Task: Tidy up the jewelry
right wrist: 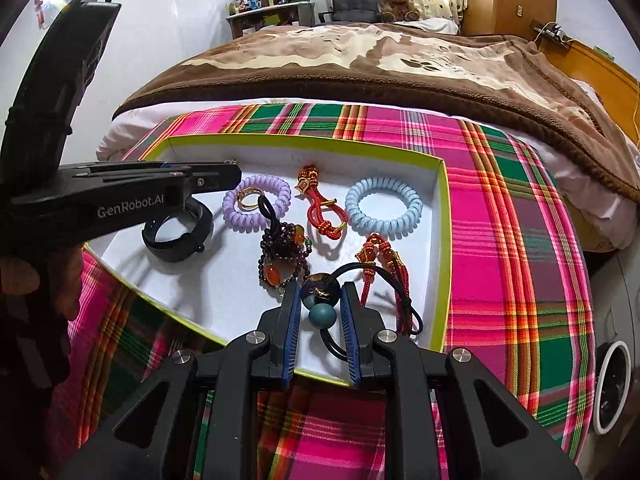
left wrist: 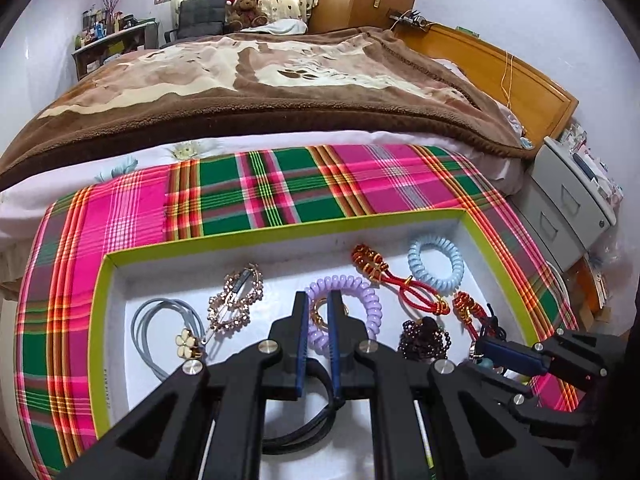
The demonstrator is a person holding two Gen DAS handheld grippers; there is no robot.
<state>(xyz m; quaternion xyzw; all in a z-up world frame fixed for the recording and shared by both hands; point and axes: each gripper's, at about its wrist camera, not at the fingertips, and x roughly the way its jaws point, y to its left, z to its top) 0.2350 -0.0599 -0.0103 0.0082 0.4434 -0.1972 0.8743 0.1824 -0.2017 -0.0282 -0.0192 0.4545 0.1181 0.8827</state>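
Black jaws, blue ribbed pads (right wrist: 293, 328)

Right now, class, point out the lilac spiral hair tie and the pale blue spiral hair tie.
Lilac spiral hair tie (right wrist: 276, 188): right wrist view, far coil.
Pale blue spiral hair tie (right wrist: 384, 227): right wrist view, near coil.

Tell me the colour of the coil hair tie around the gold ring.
Lilac purple coil hair tie, clearest in the right wrist view.

Home bedroom: bed (left wrist: 280, 92) under brown blanket; teddy bear (left wrist: 247, 9) at its far side, wooden headboard (left wrist: 508, 76) right, cluttered shelf (left wrist: 108, 40) far left.
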